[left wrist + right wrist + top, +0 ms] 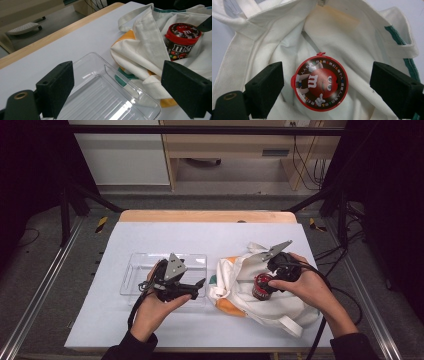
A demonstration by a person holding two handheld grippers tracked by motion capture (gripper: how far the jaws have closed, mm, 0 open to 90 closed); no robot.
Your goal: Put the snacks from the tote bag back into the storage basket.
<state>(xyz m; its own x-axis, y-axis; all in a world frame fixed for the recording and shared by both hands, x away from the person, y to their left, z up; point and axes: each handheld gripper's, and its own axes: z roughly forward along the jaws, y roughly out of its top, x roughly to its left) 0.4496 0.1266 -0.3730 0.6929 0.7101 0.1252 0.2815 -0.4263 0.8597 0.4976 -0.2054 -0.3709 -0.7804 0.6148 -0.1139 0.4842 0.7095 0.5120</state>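
- The left gripper, jaws wide apart, hangs over a clear plastic tray.
- Just beyond the tray lies a white cloth bag.
- A red-lidded candy jar sits in the bag's folds.

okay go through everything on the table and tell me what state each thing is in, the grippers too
M&M's jar: upright in the bag's mouth, red lid on, not gripped.
Tote bag: lying on the table, mouth open, crumpled.
Clear tray: empty, beside the bag.
Left gripper: open, holding nothing, over the tray.
Right gripper: open, jaws either side of the jar's lid, apart from it.
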